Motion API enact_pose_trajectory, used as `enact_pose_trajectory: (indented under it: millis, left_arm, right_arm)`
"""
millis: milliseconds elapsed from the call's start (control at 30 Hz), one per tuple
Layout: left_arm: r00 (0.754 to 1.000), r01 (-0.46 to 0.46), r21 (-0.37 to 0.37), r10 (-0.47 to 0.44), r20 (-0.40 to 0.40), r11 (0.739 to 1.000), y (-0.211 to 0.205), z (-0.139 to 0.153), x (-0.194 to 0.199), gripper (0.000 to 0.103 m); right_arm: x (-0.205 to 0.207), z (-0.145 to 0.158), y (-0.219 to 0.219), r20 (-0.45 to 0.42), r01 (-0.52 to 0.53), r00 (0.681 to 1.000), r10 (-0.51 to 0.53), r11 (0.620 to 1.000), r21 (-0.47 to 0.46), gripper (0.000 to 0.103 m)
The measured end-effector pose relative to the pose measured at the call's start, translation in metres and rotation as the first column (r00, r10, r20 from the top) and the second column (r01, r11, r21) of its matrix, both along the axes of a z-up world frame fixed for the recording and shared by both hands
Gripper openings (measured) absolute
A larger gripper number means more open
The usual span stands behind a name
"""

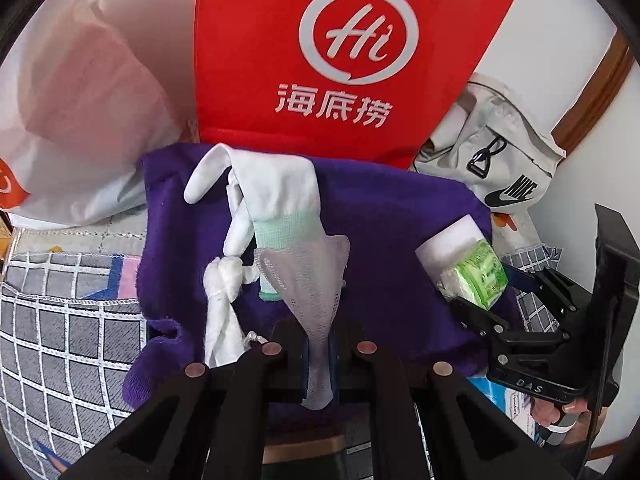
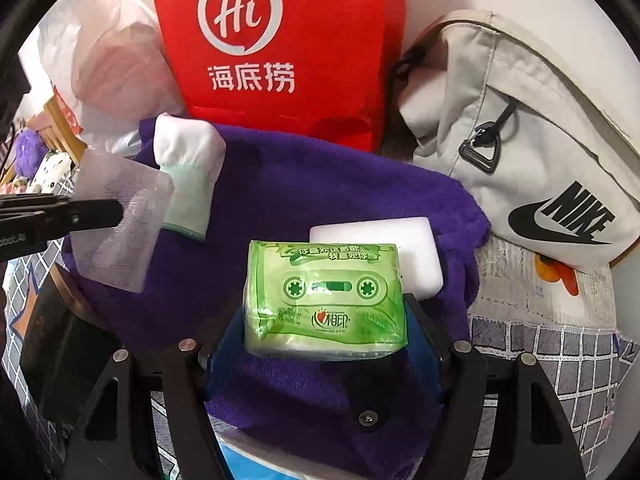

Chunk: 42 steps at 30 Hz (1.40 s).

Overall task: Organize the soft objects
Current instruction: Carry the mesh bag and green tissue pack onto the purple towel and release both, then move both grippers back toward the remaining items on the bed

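The left gripper is pinched on a grey mesh face mask, which hangs with its long axis running straight out along the fingers and lifts clear of the purple towel beneath. The right gripper is clamped on a green tissue pack, gripped across its short ends so that the pack's long axis lies crosswise between the jaws. A white sponge block lies touching the pack on its far side, toward the right edge of the towel. A white glove with a pale green cuff lies on the towel just beyond the mask, and a knotted white cloth lies just left of it. The red Haidilao bag stands directly beyond the towel, ahead of both grippers; the mask is nearer its left half, the pack nearer its right. Judged from this layout, the bag is the likely receptacle, and each arm would travel forward.
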<state>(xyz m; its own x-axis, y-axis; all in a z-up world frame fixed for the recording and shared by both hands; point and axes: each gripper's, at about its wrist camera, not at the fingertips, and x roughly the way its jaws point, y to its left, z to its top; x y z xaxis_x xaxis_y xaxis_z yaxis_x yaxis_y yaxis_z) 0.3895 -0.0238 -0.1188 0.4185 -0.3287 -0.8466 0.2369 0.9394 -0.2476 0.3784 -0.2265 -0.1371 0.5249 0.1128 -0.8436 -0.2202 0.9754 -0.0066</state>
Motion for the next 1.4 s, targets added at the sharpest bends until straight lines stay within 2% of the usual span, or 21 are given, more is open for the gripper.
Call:
enact_pose_trajectory:
  millis: [133, 267, 367, 467, 533, 567, 600, 733, 900, 1267, 1400]
  left_arm:
    - [1.000, 0.000, 0.023, 0.000, -0.005, 1.000, -0.001, -0.008, 0.002, 0.008]
    - [1.000, 0.003, 0.020, -0.003, -0.016, 1.000, -0.004, -0.014, 0.008, 0.011]
    - [1.000, -0.002, 0.058, 0.002, 0.001, 0.998, -0.006, -0.018, 0.009, 0.027]
    - [1.000, -0.004, 0.054, 0.004, -0.005, 0.999, -0.005, -0.022, 0.011, 0.030]
    - [1.000, -0.015, 0.061, 0.016, -0.013, 0.998, -0.004, -0.023, 0.013, 0.046]
    - [1.000, -0.021, 0.067, 0.022, -0.008, 0.998, -0.002, -0.023, 0.013, 0.059]
    - [1.000, -0.029, 0.074, 0.029, 0.007, 0.997, -0.001, -0.022, 0.013, 0.065]
    - [0.998, -0.064, 0.068, 0.063, 0.016, 0.996, 0.011, -0.016, 0.010, 0.066]
    - [0.995, -0.097, 0.079, 0.094, 0.034, 0.992, 0.022, -0.007, 0.003, 0.067]
    - [0.988, -0.115, 0.081, 0.106, 0.111, 0.990, 0.035, 0.027, -0.040, 0.067]
    - [0.987, -0.111, 0.056, 0.103, 0.124, 0.992, 0.041, 0.038, -0.065, 0.067]
  right_arm:
    - [0.003, -0.007, 0.001, -0.029, -0.010, 1.000, 0.010, 1.000, 0.001, 0.076]
    - [0.002, -0.003, -0.001, -0.016, -0.010, 1.000, 0.011, 0.999, 0.033, 0.080]
    - [0.000, 0.002, 0.000, 0.001, -0.030, 1.000, 0.030, 0.997, 0.074, 0.084]
    - [-0.002, 0.003, 0.004, 0.012, -0.037, 0.999, 0.036, 0.994, 0.102, 0.089]
    - [-0.001, 0.002, 0.007, 0.013, -0.035, 0.999, 0.034, 0.996, 0.088, 0.089]
    - [-0.002, 0.002, 0.009, 0.019, -0.035, 0.999, 0.034, 0.996, 0.078, 0.089]
    - [-0.003, 0.003, 0.009, 0.029, -0.035, 0.999, 0.033, 0.996, 0.076, 0.089]
    - [-0.007, 0.018, 0.004, 0.104, -0.018, 0.995, 0.005, 0.991, 0.132, 0.089]
    - [-0.015, 0.035, -0.006, 0.130, 0.006, 0.991, -0.032, 0.981, 0.195, 0.089]
    - [-0.055, 0.052, -0.007, 0.110, 0.039, 0.992, -0.063, 0.978, 0.206, 0.089]
    - [-0.077, 0.057, -0.004, 0.092, 0.038, 0.994, -0.058, 0.977, 0.209, 0.089]
